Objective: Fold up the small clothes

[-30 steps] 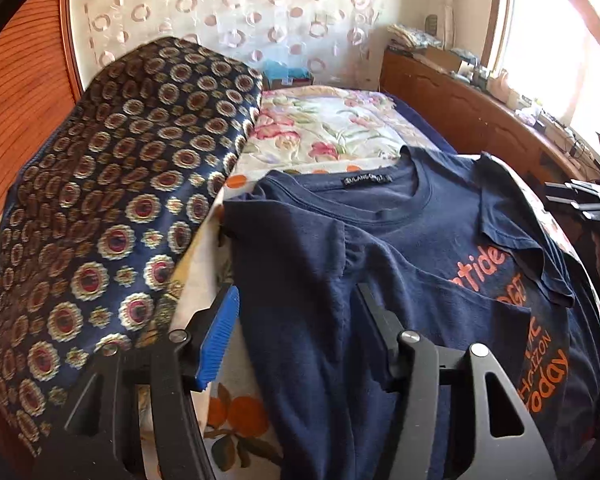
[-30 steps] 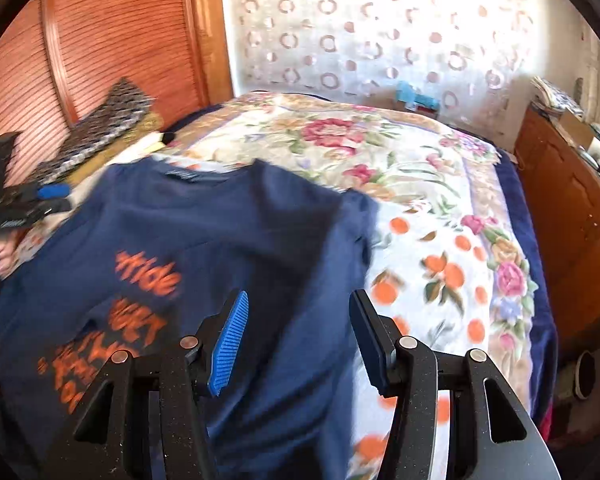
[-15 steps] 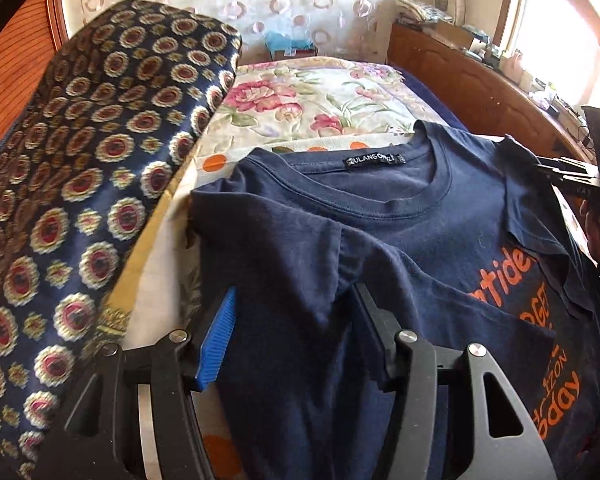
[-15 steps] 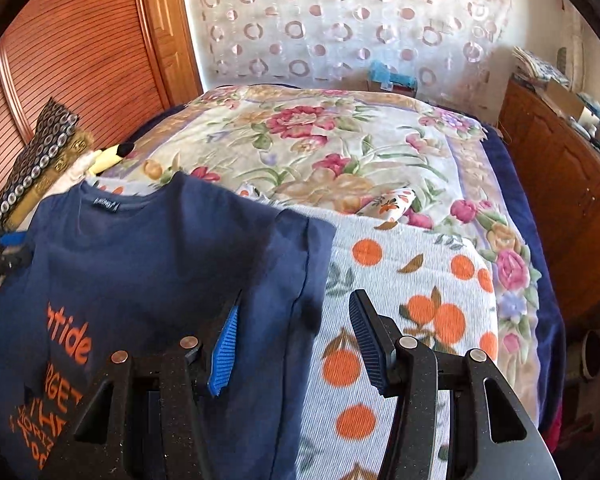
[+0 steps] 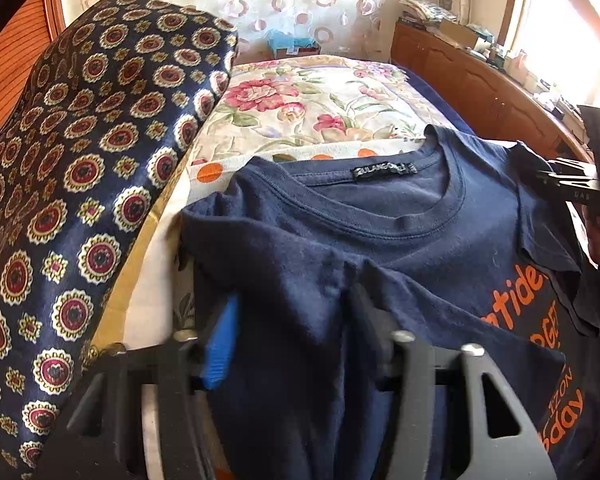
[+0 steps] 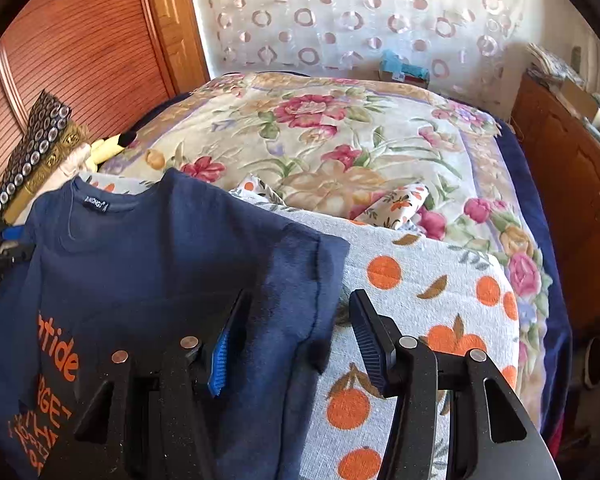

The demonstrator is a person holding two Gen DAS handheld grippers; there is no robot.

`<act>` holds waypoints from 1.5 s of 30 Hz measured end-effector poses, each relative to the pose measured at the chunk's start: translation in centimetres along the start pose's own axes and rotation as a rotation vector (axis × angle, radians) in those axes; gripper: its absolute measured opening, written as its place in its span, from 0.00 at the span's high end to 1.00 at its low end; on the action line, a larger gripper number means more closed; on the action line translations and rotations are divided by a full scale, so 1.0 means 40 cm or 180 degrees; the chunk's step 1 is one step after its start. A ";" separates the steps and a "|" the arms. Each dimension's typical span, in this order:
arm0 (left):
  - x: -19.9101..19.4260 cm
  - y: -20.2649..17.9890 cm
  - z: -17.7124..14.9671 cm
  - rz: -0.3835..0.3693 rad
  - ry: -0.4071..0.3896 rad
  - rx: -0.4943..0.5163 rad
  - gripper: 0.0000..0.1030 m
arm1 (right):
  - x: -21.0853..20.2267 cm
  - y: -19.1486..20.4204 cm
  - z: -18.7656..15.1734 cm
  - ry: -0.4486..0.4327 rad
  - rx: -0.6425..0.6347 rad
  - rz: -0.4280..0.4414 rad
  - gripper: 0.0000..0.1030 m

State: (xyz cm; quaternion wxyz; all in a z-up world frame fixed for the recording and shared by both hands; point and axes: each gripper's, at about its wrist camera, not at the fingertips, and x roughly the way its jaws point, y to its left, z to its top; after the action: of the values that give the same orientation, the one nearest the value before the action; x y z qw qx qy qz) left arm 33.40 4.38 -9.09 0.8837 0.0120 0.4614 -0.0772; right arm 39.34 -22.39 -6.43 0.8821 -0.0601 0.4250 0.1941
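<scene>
While the navy cotton T-shirt with orange lettering (image 5: 400,240) lies collar-away on the bed, your left gripper (image 5: 296,344) closes around its near sleeve; your right gripper (image 6: 296,340), half-open and closing, straddles the opposite sleeve.

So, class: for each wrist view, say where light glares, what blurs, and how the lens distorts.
Left wrist view: the window blows out white; the left gripper is blurred; edges bow. Right wrist view: even light, sharp T-shirt, bowed wardrobe.
</scene>
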 end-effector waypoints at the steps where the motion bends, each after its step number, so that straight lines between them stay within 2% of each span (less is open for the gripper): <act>1: 0.001 -0.002 0.002 -0.0006 -0.0012 0.0009 0.68 | 0.000 -0.001 0.003 -0.0004 -0.0020 -0.0003 0.58; 2: 0.002 -0.003 0.003 -0.0018 -0.0018 0.0014 0.76 | 0.001 0.000 0.004 -0.0004 -0.0042 -0.0010 0.61; 3: 0.001 -0.006 0.004 -0.0045 -0.0021 0.0043 0.85 | 0.002 0.001 0.006 -0.0003 -0.0062 -0.0008 0.69; 4: 0.000 -0.009 0.005 -0.0056 -0.0032 0.0053 0.88 | 0.002 0.002 0.008 -0.0002 -0.0076 0.0001 0.79; 6: -0.010 -0.018 0.007 -0.0066 -0.0077 0.0079 0.94 | 0.003 -0.002 0.011 0.0008 -0.0094 0.0056 0.93; 13: -0.147 -0.046 0.005 -0.0203 -0.0404 0.0147 0.94 | -0.120 0.034 -0.008 -0.0364 -0.0160 0.0162 0.94; 17: -0.252 -0.064 -0.028 -0.0290 -0.0604 0.0177 0.95 | -0.218 0.069 -0.058 -0.0502 -0.0207 0.0204 0.94; 22: -0.362 -0.079 -0.110 -0.0364 -0.0778 0.0239 0.95 | -0.318 0.098 -0.155 -0.0600 -0.0257 0.0210 0.94; 29: -0.445 -0.104 -0.248 -0.0454 -0.0826 0.0311 0.95 | -0.446 0.138 -0.317 -0.0688 -0.0306 0.0158 0.94; 36: -0.566 -0.099 -0.377 -0.0472 -0.0995 0.0217 0.95 | -0.599 0.171 -0.480 -0.0781 -0.0263 0.0141 0.94; 41: -0.607 -0.091 -0.491 -0.0460 -0.0963 0.0202 0.95 | -0.704 0.180 -0.603 -0.0747 -0.0297 0.0170 0.94; 45: -0.610 -0.069 -0.580 -0.0478 -0.0803 0.0045 0.95 | -0.755 0.198 -0.682 -0.0637 -0.0313 0.0174 0.94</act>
State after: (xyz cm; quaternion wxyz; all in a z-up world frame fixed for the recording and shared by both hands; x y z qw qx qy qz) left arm 0.42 6.86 -2.33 0.9263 -0.0261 0.3457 -0.1473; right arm -0.62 -31.30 0.14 0.9105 -0.0720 0.3262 0.2438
